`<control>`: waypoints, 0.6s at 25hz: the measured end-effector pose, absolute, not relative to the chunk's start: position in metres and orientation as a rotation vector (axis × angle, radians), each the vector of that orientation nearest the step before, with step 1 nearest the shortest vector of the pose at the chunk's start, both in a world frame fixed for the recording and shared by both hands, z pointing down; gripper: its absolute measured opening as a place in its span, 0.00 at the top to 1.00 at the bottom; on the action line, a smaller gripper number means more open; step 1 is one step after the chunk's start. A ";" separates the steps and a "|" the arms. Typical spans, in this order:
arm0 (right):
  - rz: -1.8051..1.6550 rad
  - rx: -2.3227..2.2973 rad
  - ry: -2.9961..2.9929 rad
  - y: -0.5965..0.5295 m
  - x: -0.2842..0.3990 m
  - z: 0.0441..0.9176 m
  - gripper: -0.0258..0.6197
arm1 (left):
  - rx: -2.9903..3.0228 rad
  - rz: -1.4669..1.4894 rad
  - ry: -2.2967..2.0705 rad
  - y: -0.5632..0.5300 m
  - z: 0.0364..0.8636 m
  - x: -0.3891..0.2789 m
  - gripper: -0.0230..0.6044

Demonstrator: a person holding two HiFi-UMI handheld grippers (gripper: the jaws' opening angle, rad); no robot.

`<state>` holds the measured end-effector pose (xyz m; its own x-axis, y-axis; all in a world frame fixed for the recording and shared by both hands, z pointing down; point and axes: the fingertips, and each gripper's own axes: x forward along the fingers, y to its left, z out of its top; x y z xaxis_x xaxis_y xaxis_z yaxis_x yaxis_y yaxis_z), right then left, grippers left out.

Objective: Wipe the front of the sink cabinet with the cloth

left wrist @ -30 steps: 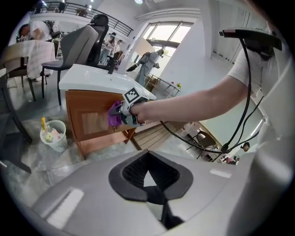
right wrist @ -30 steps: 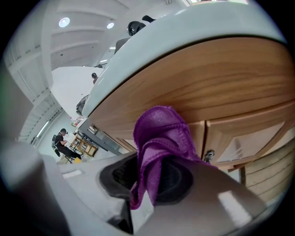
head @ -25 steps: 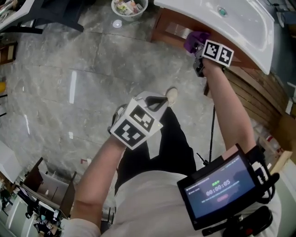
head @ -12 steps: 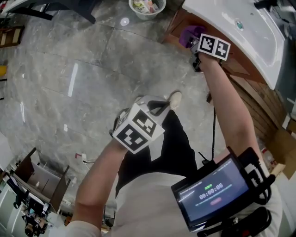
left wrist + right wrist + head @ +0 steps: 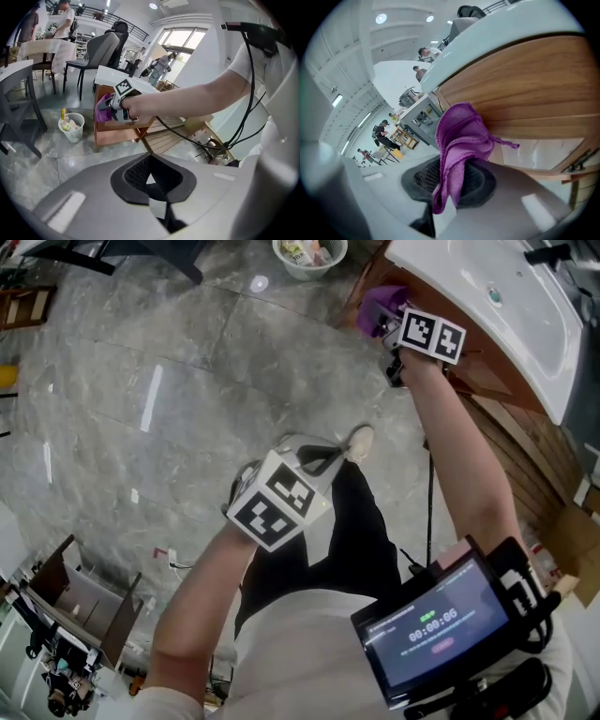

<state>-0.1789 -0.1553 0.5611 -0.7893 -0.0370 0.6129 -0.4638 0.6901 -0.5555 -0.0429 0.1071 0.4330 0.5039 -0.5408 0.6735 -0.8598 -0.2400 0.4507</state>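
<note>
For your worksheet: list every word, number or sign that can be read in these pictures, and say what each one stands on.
"00:00:06", as far as it can be made out: a timer on the screen at the person's chest.
Smaller lines on that screen: too blurred to read.
Marker cubes: black-and-white square patterns only, no letters or numbers.
Packets in the waste bin: print too small to read.

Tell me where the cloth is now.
Head view, upper right: the cloth is shut in the right gripper, at the wooden cabinet front below the sink.
</note>
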 end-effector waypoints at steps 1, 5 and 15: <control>0.999 0.387 -2.326 -0.151 -0.172 0.558 0.83 | 1.930 0.491 -1.145 0.106 0.432 -0.041 0.95; 1.079 0.420 -2.335 -0.141 -0.133 0.550 0.83 | 1.990 0.525 -1.082 0.097 0.432 -0.026 0.95; 1.186 0.699 -2.299 -0.178 0.069 0.541 0.83 | 2.145 0.633 -0.883 0.040 0.417 0.063 0.95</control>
